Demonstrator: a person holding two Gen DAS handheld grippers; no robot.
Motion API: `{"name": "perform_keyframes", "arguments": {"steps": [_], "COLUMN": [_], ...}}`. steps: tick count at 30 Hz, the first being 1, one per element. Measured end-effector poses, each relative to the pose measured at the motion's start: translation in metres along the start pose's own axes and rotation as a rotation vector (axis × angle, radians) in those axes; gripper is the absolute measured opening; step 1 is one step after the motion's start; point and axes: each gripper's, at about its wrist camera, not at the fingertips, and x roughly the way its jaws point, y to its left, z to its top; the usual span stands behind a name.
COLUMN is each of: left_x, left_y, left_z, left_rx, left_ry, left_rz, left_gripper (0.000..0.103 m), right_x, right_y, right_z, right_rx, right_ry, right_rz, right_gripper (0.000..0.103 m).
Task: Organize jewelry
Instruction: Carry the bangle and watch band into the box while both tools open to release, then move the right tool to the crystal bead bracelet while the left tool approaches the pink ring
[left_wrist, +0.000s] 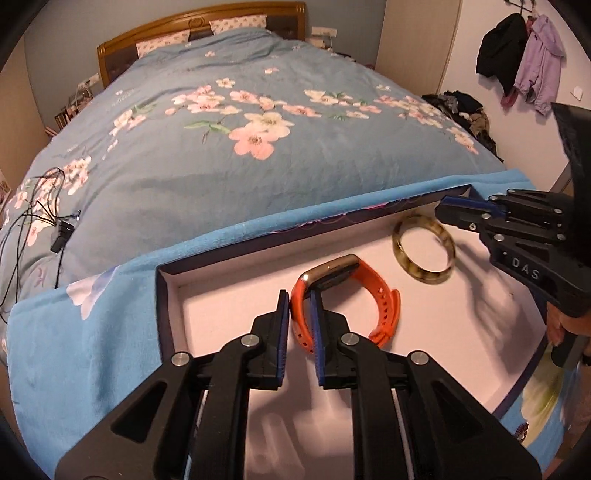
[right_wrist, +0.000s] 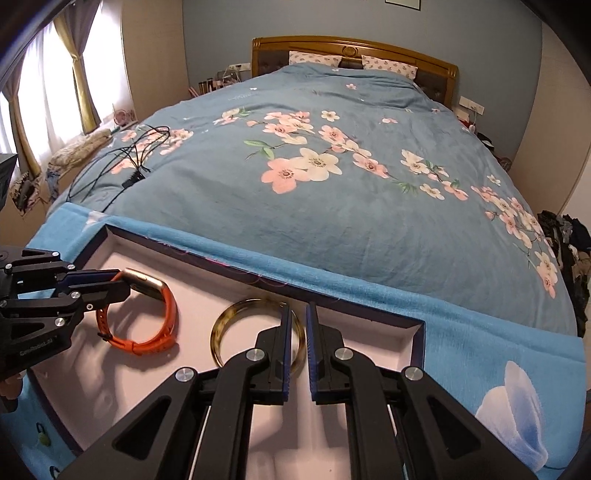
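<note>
Your left gripper (left_wrist: 300, 319) is clamped on the strap of the orange watch (left_wrist: 347, 295) inside the white-lined tray (left_wrist: 221, 280), and your right gripper (right_wrist: 298, 325) pinches the rim of the mottled bangle (right_wrist: 225, 325) just beside it, over the same tray.

You face a wide bed (right_wrist: 332, 192) under a blue quilt (left_wrist: 229, 162) printed with pink blossoms, 2 pillows (right_wrist: 314, 58) against its wooden headboard (right_wrist: 354, 46). Daylight glows through curtained windows (right_wrist: 55, 96) at your left. Jackets (left_wrist: 521, 59) hang on the pale right wall, with clothes piled (left_wrist: 465, 110) beneath them.
</note>
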Motion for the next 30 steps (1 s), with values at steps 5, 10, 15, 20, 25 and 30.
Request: {"name": "perform_keyframes", "arguments": {"steps": [5,10,15,20,25,30], "left_x": [-0.01,-0.043,-0.059,-0.066,-0.072,-0.079], "left_y": [0.011,0.013,0.013,0.013,0.018,0.015], "left_z": [-0.005,-0.037,-0.074,-0.1,-0.117,-0.127], "left_rx": [-0.03,0.021,0.041,0.025,-0.001,-0.03], "left_ry": [-0.054,-0.107,-0.082,-0.061,-0.059,-0.073], "left_rz": [0.018,0.059,0.012,-0.042,-0.049,-0.056], "left_gripper": [0.028,0.036,0.037,0.037,0.037,0.037], "right_x": [-0.026,-0.056,-0.042,-0.034,-0.034,-0.042], "right_y": [-0.003,-0.032,-0.046,-0.034,-0.024,-0.023], "right_z": [-0.007,-0.032,-0.06,-0.062,-0.062,-0.067], "right_rx": [-0.02,0.02,0.041,0.026,0.014,0.019], "right_ry": [-0.07,-0.095,0.02,0.029,0.027,-0.011], "right_rz": [-0.032,-0.073,-0.049,-0.035,0.002,0.007], "right_gripper": [0.034,0.048,0.045,0.034,0.034,0.035]}}
